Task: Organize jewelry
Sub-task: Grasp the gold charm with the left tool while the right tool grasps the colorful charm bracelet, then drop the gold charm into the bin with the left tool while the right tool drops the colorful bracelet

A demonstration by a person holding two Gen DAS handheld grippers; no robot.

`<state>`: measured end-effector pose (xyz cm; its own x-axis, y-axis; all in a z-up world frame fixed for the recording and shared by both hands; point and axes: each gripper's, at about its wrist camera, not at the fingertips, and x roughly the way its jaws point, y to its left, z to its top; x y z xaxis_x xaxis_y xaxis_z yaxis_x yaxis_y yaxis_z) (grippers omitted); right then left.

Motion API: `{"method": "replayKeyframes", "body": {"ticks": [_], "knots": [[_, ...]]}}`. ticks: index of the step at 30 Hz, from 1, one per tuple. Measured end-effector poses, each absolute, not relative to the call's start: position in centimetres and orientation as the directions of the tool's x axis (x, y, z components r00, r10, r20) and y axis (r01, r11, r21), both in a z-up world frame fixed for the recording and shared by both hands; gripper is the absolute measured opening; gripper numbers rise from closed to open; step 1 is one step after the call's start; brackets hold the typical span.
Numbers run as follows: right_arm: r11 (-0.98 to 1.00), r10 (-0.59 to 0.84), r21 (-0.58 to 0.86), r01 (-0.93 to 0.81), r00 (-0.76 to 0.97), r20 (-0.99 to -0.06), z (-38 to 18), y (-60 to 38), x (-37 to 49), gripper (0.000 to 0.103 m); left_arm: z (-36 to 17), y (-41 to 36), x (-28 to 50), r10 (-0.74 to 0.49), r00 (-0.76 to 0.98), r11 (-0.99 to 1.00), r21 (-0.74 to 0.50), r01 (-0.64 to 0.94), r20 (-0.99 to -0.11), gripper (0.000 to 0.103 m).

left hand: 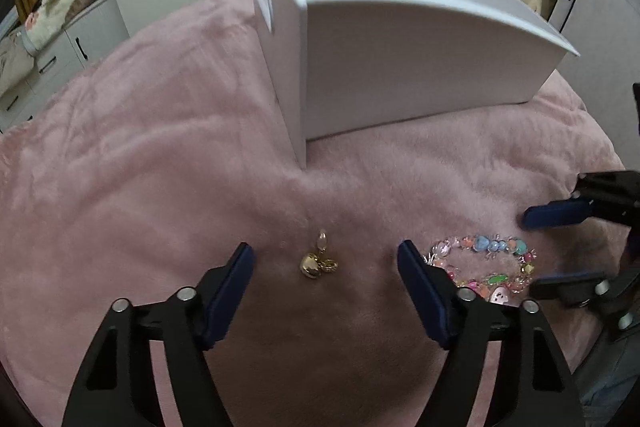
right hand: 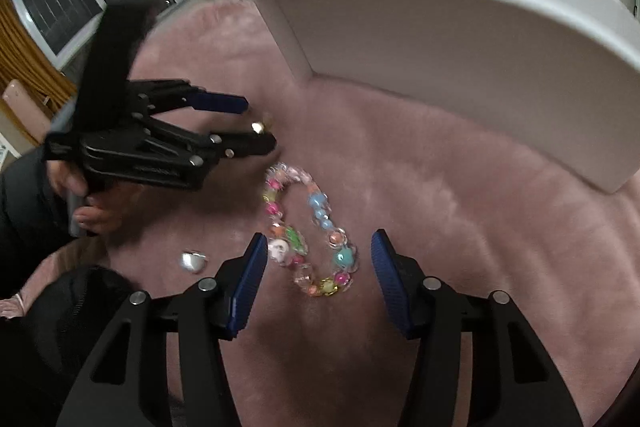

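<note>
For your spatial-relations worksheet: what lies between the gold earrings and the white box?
Only bare pink plush blanket lies between the gold earrings and the white box; the left wrist view shows it.

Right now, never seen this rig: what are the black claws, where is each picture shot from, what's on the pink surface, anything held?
No robot: a person holds two hand-held grippers, each with a fisheye camera looking along its blue-padded fingers. The left wrist view shows the left gripper open around a gold earring. The right wrist view shows the right gripper open over a colourful bead bracelet. Each gripper also shows in the other's view. On the pink fuzzy blanket lie that jewelry, a small silver piece and a white box. Nothing is held.
</note>
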<state>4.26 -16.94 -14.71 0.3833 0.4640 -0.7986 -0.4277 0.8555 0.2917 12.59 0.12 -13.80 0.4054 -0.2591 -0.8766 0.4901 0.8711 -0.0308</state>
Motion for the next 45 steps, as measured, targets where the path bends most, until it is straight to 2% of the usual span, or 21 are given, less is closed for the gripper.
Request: {"method": "replayKeyframes", "body": {"ticks": [1,3,6,11,16,21,24,34,45], "knots": [[0.862,0.454,0.290,-0.416,0.375,-0.808,-15.3,-16.8,4.5,0.053,-14.2,0.0,12.7,-0.258,0.395,0.872,-0.037,0.489,-0.882,0.061],[0.865,0.445,0.283,-0.415,0.371,-0.815,-16.0,-16.5,4.6,0.049,-14.9,-0.1,12.9,-0.248,0.387,0.878,-0.037,0.478,-0.888,0.059],[0.857,0.456,0.287,-0.428,0.370,-0.809,-15.5,-16.5,4.6,0.014,-15.0,-0.2,13.1,-0.245,0.387,0.882,-0.038,0.470,-0.889,0.054],[0.863,0.463,0.308,-0.400,0.386,-0.798,-15.2,-17.7,4.6,0.012,-14.7,-0.2,13.4,-0.231,0.385,0.888,-0.032,0.459,-0.894,0.022],[0.863,0.475,0.314,-0.395,0.428,-0.769,-14.2,-18.7,4.0,0.012,-14.3,-0.5,13.4,-0.230,0.391,0.888,-0.027,0.460,-0.891,0.022],[0.846,0.529,0.370,-0.383,0.521,-0.670,-11.7,-20.6,3.1,0.012,-12.9,-1.5,13.5,-0.257,0.398,0.876,-0.038,0.481,-0.881,0.022],[0.851,0.524,0.376,-0.366,0.559,-0.642,-10.6,-21.4,3.0,0.012,-11.9,-2.1,13.2,-0.281,0.406,0.867,-0.048,0.497,-0.870,0.022],[0.871,0.490,0.366,-0.327,0.620,-0.613,-8.9,-23.1,1.9,0.012,-9.5,-4.5,11.4,-0.357,0.434,0.830,-0.067,0.554,-0.827,0.022],[0.909,0.409,0.335,-0.250,0.695,-0.591,-6.4,-25.5,-0.2,0.012,-5.6,-6.3,10.1,-0.387,0.468,0.827,-0.074,0.558,-0.795,0.022]]}}
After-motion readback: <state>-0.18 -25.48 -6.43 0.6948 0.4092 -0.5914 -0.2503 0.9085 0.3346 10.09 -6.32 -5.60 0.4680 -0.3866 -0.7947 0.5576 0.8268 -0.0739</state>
